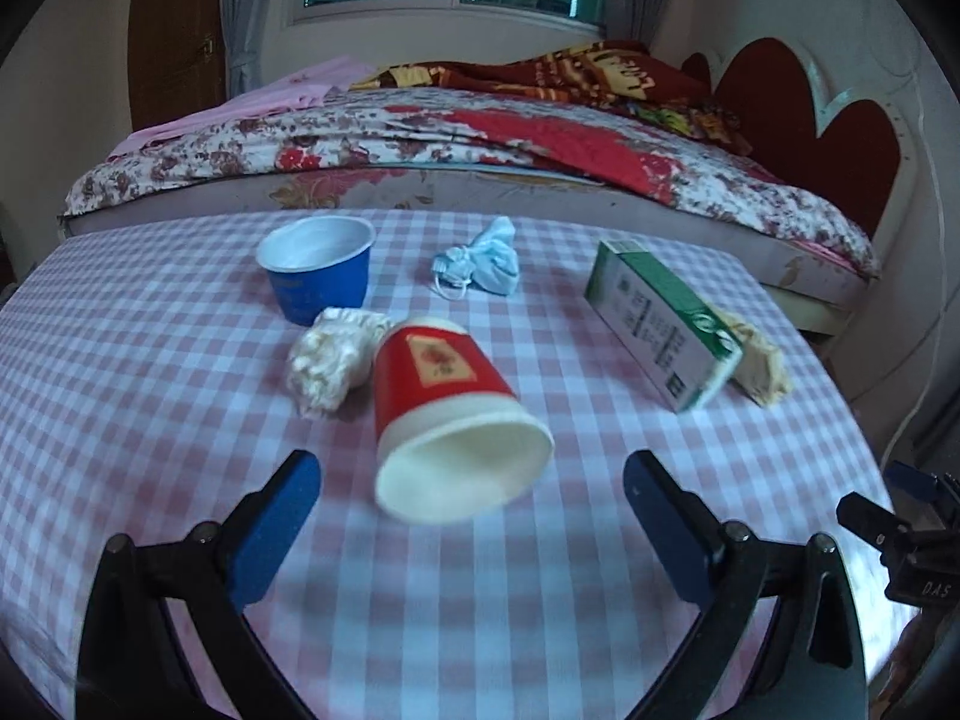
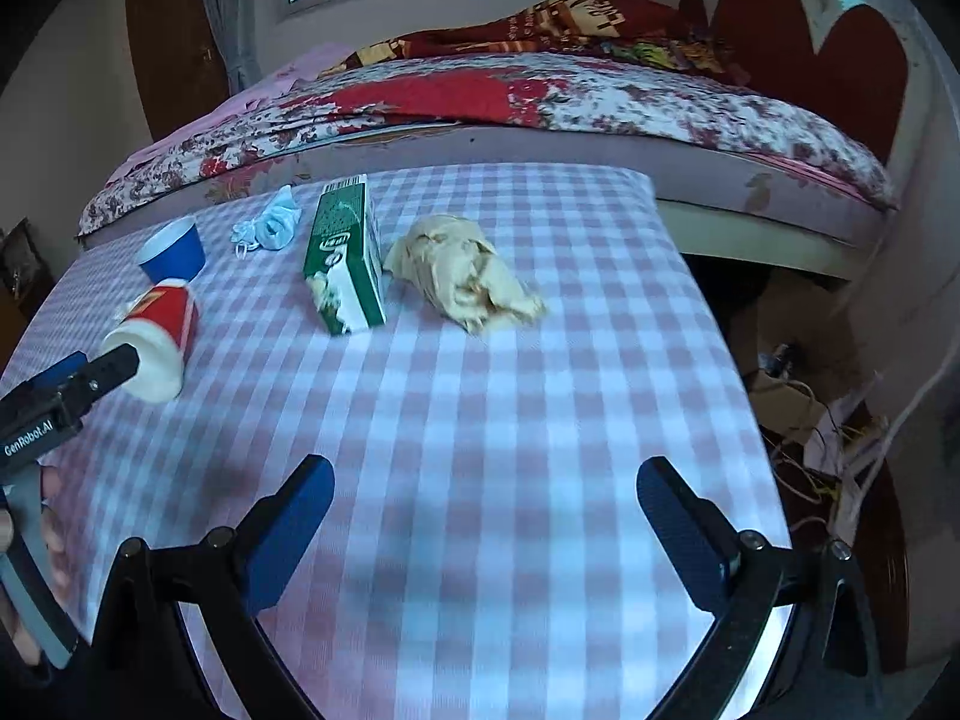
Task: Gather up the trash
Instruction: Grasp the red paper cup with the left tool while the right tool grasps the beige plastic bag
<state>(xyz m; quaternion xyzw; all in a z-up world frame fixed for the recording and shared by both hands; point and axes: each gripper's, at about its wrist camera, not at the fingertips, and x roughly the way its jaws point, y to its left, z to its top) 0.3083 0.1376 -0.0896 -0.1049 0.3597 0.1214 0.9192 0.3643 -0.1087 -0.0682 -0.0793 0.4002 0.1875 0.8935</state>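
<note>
Left gripper (image 1: 471,483) spread wide, just short of toppled red paper cup (image 1: 447,402) mid-desk (image 1: 150,360); right gripper (image 2: 483,495) spread, empty; cup looks light, crushable; pinch sidewall gently near rim.

Both wrist views face bedward, low over the shared checkered table (image 1: 150,360).

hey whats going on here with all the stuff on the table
A person is clearing trash off a checked table beside a bed, with a two-finger gripper in each hand. The left gripper is open and lined up on a red paper cup lying on its side, not yet gripped. The right gripper is also open and holds nothing. A blue cup, a white wad, a face mask, a green carton and a crumpled brown paper lie on the cloth.
</note>
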